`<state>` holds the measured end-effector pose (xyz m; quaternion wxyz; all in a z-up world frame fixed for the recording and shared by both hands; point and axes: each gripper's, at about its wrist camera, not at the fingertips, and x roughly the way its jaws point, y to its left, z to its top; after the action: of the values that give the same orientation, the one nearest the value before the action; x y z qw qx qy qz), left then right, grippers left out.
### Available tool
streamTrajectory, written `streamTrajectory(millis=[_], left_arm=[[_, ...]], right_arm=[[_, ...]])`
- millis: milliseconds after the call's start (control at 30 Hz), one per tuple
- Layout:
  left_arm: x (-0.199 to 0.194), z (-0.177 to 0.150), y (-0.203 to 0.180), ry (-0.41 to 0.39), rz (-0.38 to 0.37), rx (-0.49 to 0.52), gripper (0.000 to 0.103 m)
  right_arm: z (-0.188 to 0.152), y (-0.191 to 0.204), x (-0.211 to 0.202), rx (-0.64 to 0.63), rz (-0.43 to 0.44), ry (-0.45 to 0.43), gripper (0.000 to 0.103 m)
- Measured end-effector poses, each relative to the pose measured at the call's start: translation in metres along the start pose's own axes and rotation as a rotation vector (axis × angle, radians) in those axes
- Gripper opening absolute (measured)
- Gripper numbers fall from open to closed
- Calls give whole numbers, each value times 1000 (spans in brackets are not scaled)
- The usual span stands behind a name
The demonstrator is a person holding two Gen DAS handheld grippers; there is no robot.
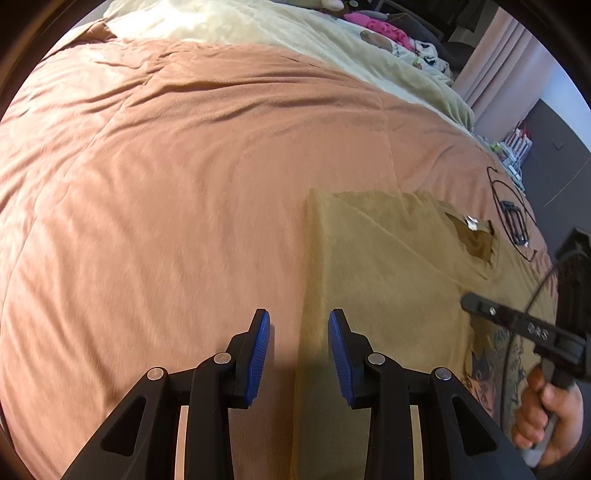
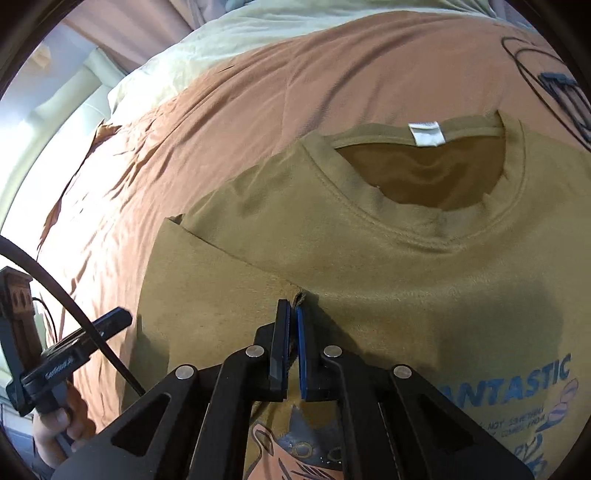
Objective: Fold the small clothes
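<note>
A tan cotton T-shirt [image 2: 369,258] with a blue and orange printed front lies flat on a wrinkled salmon-coloured bedspread [image 1: 166,166], its neck opening and white label [image 2: 425,133] toward the far side. The shirt's left part is folded over the front, leaving a straight folded edge on the left.

The right gripper [image 2: 291,314] has its black fingers with blue ribbed pads [image 2: 301,354] pressed together, pinching a small pucker of the tan fabric at the edge of the folded flap, near the middle of the shirt's chest. In the left wrist view the same gripper reaches in from the right, with a hand [image 1: 546,413] on its handle.

The left gripper [image 1: 299,321] hovers above the shirt's folded left edge, its fingers set a moderate gap apart and holding nothing; bedspread and shirt edge show between the pads.

A pale cream blanket [image 1: 258,26] lies at the far end of the bed, and a looped black cable [image 1: 513,206] rests on the bedspread just beyond the shirt's collar.
</note>
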<state>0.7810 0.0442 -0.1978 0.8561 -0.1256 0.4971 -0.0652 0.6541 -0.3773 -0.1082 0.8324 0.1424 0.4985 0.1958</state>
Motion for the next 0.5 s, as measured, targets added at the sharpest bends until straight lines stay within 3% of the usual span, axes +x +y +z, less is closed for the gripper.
streamTrajectory(millis=[267, 500], left_arm=[[27, 20, -15, 4, 12, 47, 35], [48, 40, -9, -1, 22, 19, 35]], right_arm=[[2, 8, -4, -14, -26, -46, 0], [-7, 13, -8, -36, -36, -41, 0]])
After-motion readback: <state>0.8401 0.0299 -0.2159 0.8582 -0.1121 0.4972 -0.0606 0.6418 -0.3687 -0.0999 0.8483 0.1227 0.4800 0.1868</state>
